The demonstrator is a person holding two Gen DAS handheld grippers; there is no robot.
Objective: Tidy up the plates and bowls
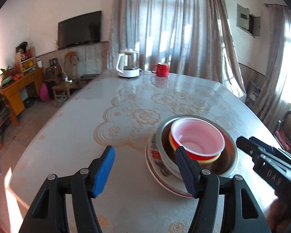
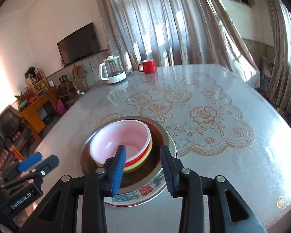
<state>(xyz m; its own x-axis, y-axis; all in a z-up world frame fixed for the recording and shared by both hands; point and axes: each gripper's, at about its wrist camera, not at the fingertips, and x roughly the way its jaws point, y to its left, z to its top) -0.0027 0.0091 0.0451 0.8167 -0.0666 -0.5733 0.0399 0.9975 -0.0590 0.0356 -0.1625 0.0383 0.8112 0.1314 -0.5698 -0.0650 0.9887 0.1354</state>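
- Left wrist view has my left gripper (image 1: 145, 167) spread wide with nothing between its blue pads; its right finger overlaps the near rim of the dish stack, though I cannot tell whether it touches.
- That stack sits on the table (image 1: 71, 128), toward its near right part: a patterned plate (image 1: 155, 155) at the bottom, a steel bowl (image 1: 229, 153) on it, a yellow bowl (image 1: 209, 160) in the steel one, and a red bowl (image 1: 197, 139) with a pale pink inside nested on top.
- From this side the plate pokes out to the left of the steel bowl, so its painted rim shows only there.
- My right gripper (image 1: 265, 151) shows here as a dark body entering from the right edge, just beside the stack; its fingers are not readable from this angle.
- Right wrist view settles that: the right gripper (image 2: 143, 167) is parted, its two blue-padded fingers hanging over the near side of the stack and gripping nothing.
- Here the plate (image 2: 145, 191) shows its near rim with a red character and coloured painting, hidden in the other view.
- The left gripper (image 2: 32, 162) appears low at the left, apart from the steel bowl (image 2: 85, 155).
- Both views show a white kettle (image 2: 112, 71) and a red mug (image 2: 149, 66) at the table's far edge, well apart from the stack.
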